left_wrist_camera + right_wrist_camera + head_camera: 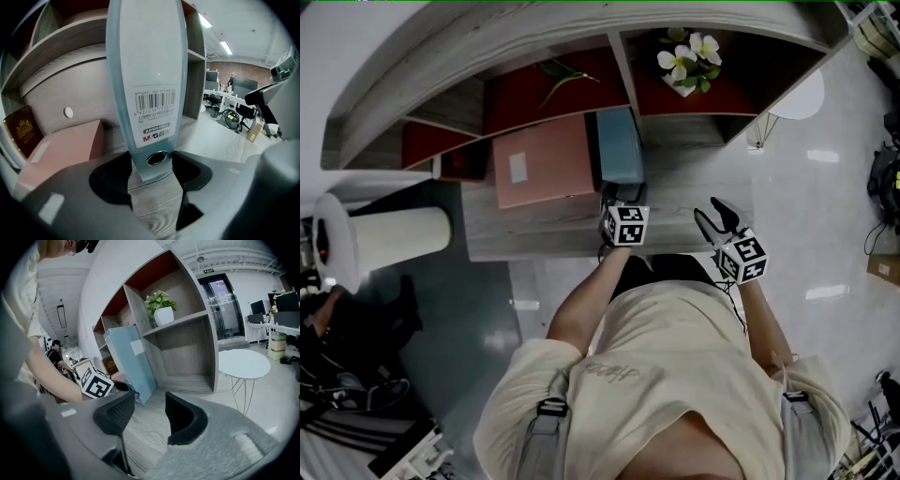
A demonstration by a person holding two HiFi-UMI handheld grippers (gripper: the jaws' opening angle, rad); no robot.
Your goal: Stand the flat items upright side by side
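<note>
One blue binder [619, 145], one pink folder [546, 159], two claws [617, 195] [710, 210], one flower pot [689, 64].

Bright, even light comes from ceiling strips [225, 47], glinting off the floor [823, 157]. Edges curve strongly; corners go dark.

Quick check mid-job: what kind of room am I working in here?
Most likely an open-plan office: desks with monitors and chairs stand in the background under strip ceiling lights, and a blue file binder sits on the wooden shelf unit.
</note>
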